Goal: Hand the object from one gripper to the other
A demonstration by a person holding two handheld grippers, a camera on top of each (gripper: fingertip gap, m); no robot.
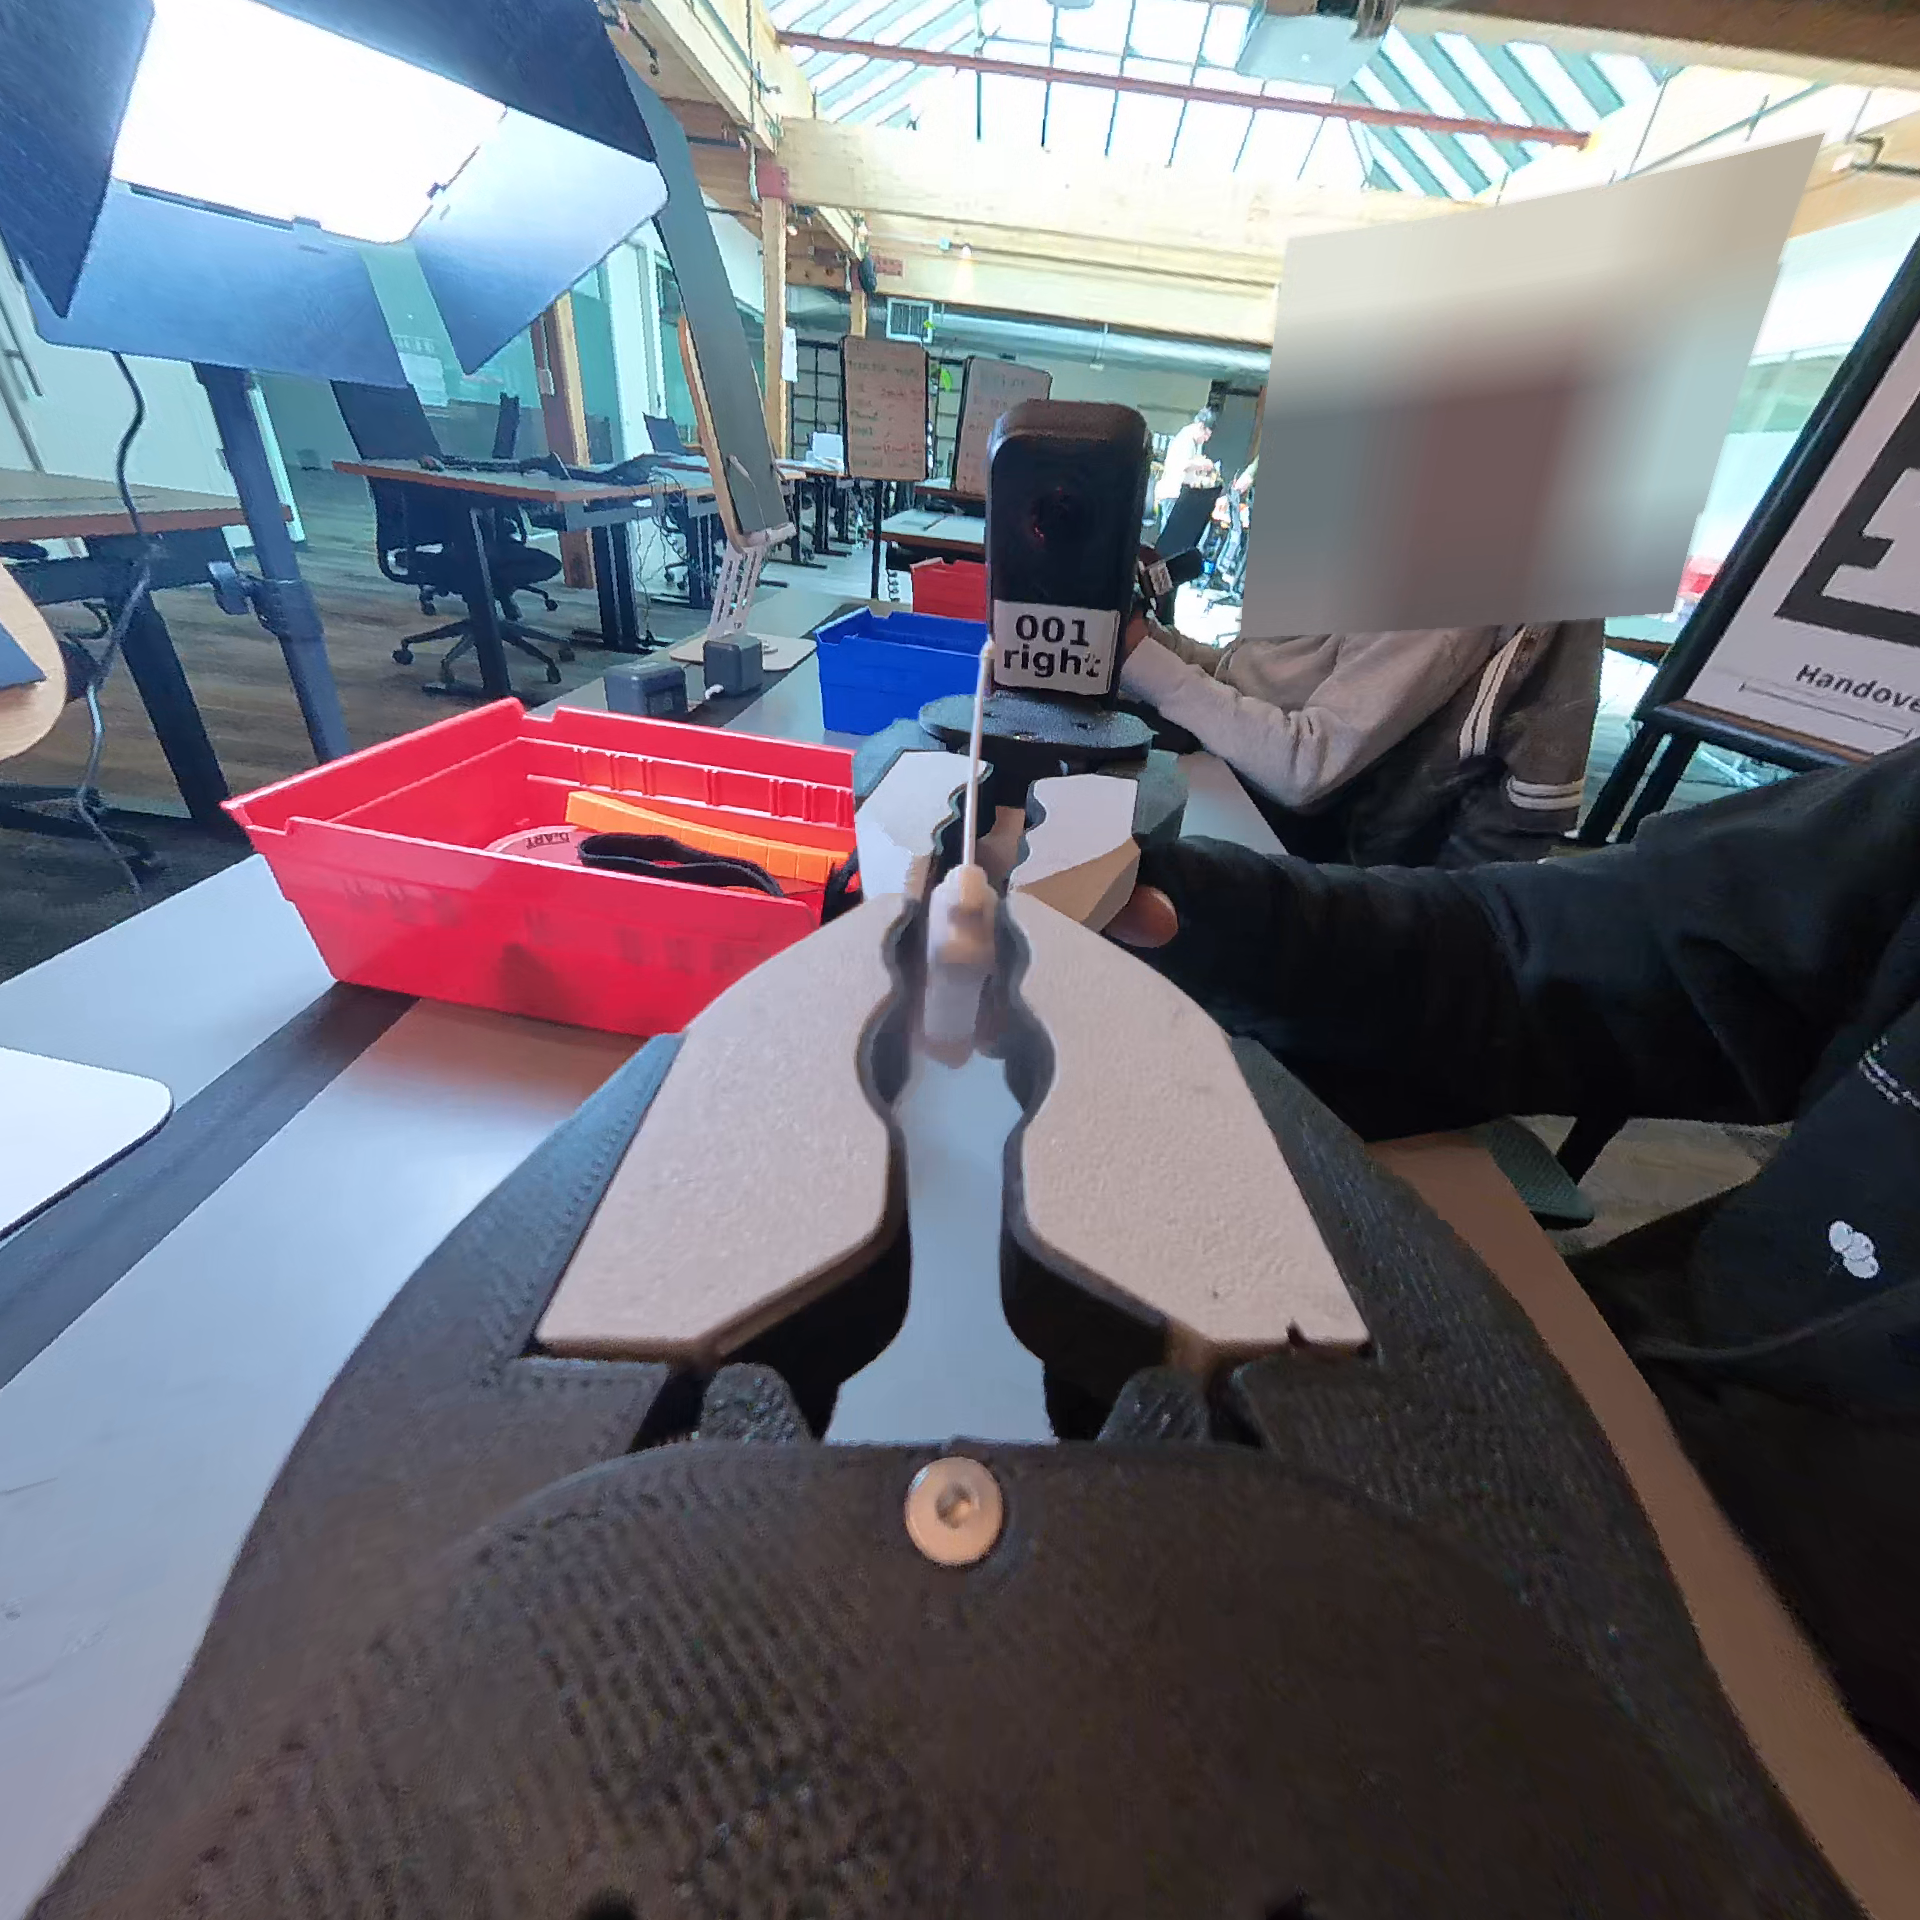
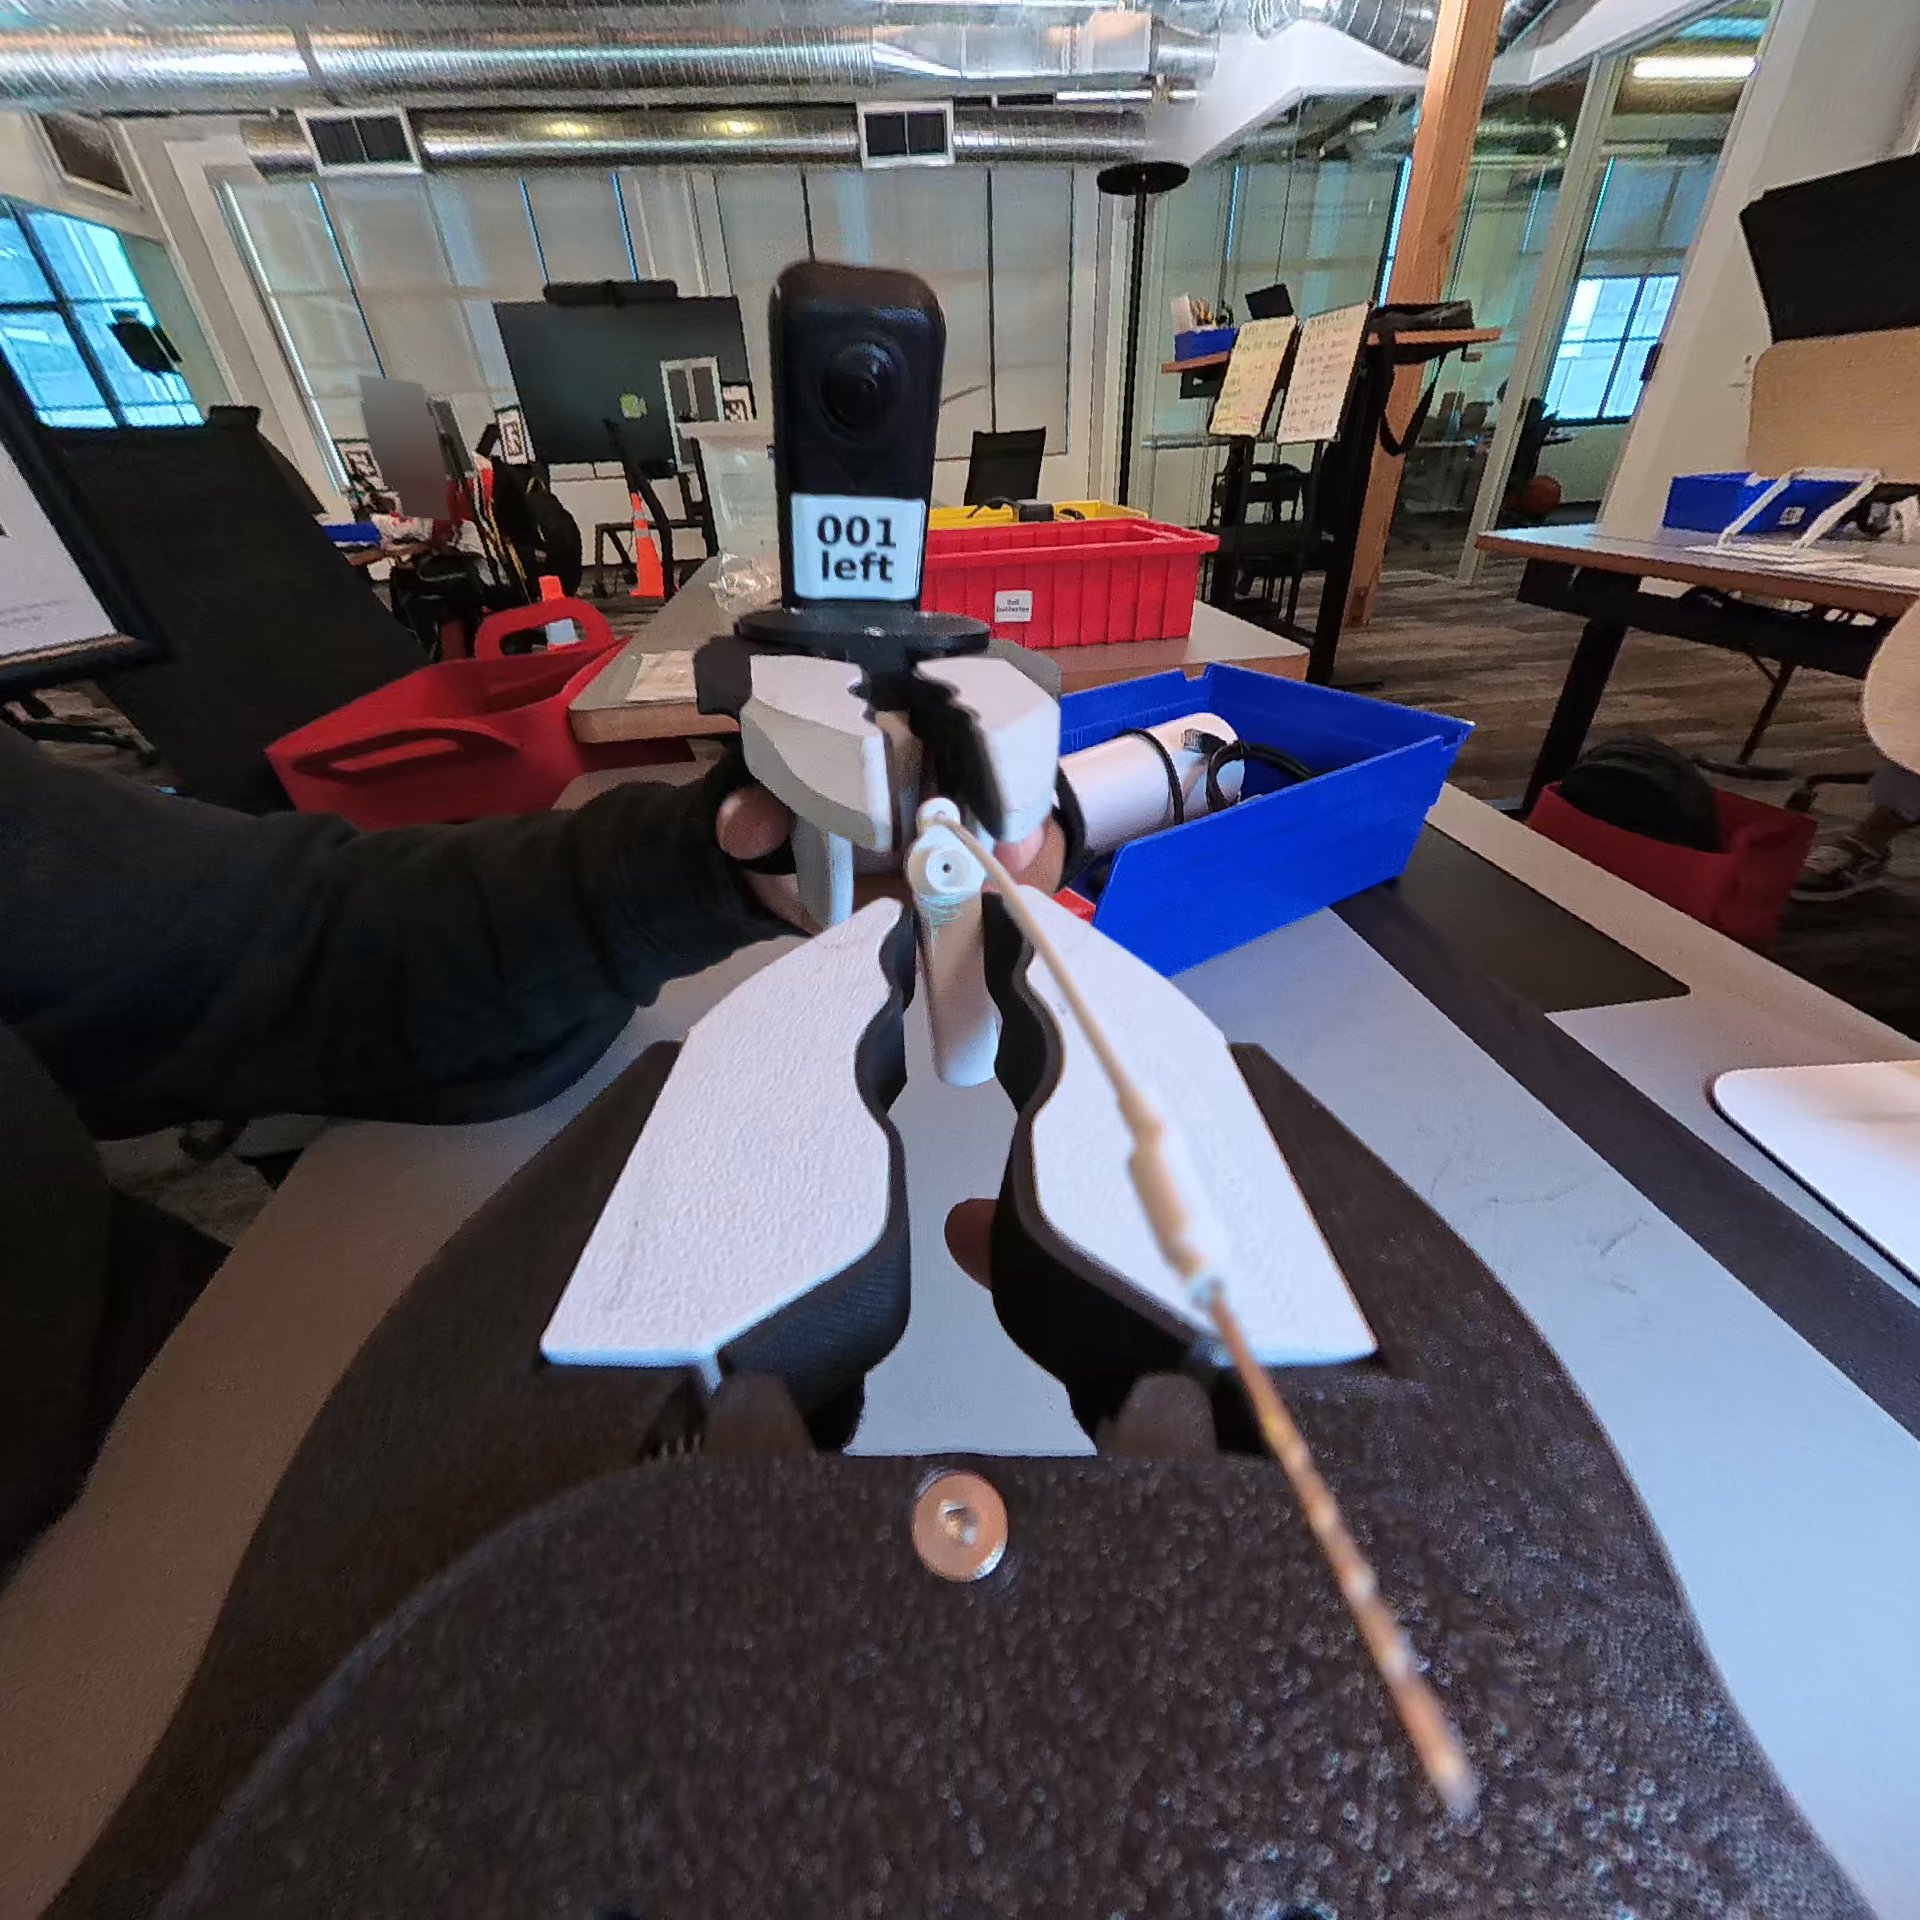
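The object is a small white cylinder [image 1: 954, 971] with a thin rod [image 1: 977, 748] sticking out of its top. It stands roughly upright where the two grippers meet tip to tip above the grey table [image 1: 260, 1195]. My left gripper [image 1: 961, 920] has its jaws closed around the cylinder. The right gripper [image 1: 982, 868] faces it from beyond, with the rod rising in its gap. In the right wrist view the cylinder [image 2: 961, 997] sits snugly between my right gripper's [image 2: 951, 930] tips. The tan rod [image 2: 1153, 1174] leans back over its right finger. The left gripper [image 2: 906, 816] is just behind the cylinder's cap.
A red bin [image 1: 499, 914] with orange and black items stands left of the grippers. A blue bin [image 2: 1299, 821] holding a white tube and cables is on the other side. A white pad [image 2: 1839, 1143] lies at the table edge. A seated person's sleeve [image 1: 1299, 717] and an easel sign [image 1: 1829, 582] are behind. My left and right fingertips are right by each other.
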